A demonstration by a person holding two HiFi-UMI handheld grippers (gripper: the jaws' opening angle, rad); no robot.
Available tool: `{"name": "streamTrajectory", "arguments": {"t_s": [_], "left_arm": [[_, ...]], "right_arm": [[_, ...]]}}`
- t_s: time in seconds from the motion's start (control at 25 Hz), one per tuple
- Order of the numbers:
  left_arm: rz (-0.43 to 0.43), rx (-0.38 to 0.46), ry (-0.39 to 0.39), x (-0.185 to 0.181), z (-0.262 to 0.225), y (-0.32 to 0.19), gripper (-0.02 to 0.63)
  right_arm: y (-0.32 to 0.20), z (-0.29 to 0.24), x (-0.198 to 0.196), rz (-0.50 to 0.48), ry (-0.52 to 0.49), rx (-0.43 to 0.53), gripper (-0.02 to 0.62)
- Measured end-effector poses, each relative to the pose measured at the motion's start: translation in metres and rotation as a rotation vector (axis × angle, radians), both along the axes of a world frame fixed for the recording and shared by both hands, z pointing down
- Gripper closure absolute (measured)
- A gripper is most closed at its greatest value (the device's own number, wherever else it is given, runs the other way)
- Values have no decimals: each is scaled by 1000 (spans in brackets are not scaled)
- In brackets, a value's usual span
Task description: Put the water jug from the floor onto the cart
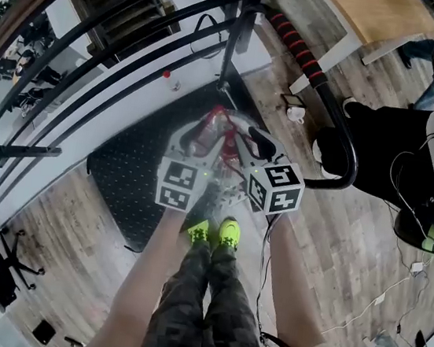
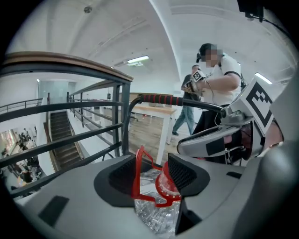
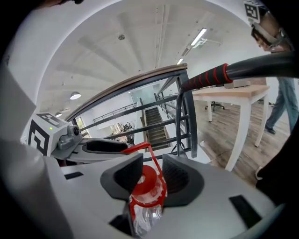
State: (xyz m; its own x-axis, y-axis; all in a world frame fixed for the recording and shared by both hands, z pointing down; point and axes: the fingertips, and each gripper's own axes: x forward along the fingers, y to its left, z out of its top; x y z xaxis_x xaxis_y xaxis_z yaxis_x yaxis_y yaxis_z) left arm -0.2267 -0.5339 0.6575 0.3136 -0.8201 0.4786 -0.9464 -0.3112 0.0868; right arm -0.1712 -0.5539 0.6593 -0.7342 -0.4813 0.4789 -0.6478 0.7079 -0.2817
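The water jug [image 1: 216,131] is clear plastic with a red cap and a red carry handle. It is over the cart's black studded deck [image 1: 126,173], between both grippers. My left gripper [image 1: 205,134] is open. In the left gripper view the red handle [image 2: 138,175] and cap [image 2: 166,184] stand between the left gripper's [image 2: 156,175] pads with a gap beside them. My right gripper [image 1: 235,141] is shut on the jug's neck. In the right gripper view the right gripper's [image 3: 152,175] pads press both sides of the red cap [image 3: 148,183]. The jug's body is mostly hidden.
The cart's push bar with a red-and-black grip [image 1: 298,51] curves round at the right. A dark railing [image 1: 97,58] runs behind the cart, with stairs beyond. A person [image 1: 410,154] holding grippers stands at the right by a wooden table [image 1: 372,22]. Cables [image 1: 375,301] lie on the floor.
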Motion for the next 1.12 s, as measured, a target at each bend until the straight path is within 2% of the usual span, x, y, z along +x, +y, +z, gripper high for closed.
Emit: {"name": "streamTrajectory", "arguments": {"t_s": [0.12,0.32,0.64,0.88,0.96,1.0,1.04,1.08,1.12], "left_arm": [[5,-9,-12,-1,4,5,416],[-54,-7,-47,-21,9,10,399],[-22,24,-70,-11,-3,19,368],[27,60,-35,-2,-27,19,373],[42,79,-24,0,-42,20,393],[48,92,-23,1,-51,22,423],[54,111,-24,2,-62,24,521],[61,130,-25,3,-73,26,586],[69,146,-22,4,-84,28,588]], "right_arm": [[2,2,-1,-8,6,1,488],[5,5,-5,-23,17,19,488],[13,-7,-11,-40,18,42,488],[24,-26,-18,-60,24,70,488],[28,-41,-18,-58,11,90,489],[31,-49,-18,-58,3,103,491],[34,-59,-17,-59,-4,120,500],[37,-69,-17,-61,-11,140,513],[39,-80,-17,-61,-15,160,526]]}}
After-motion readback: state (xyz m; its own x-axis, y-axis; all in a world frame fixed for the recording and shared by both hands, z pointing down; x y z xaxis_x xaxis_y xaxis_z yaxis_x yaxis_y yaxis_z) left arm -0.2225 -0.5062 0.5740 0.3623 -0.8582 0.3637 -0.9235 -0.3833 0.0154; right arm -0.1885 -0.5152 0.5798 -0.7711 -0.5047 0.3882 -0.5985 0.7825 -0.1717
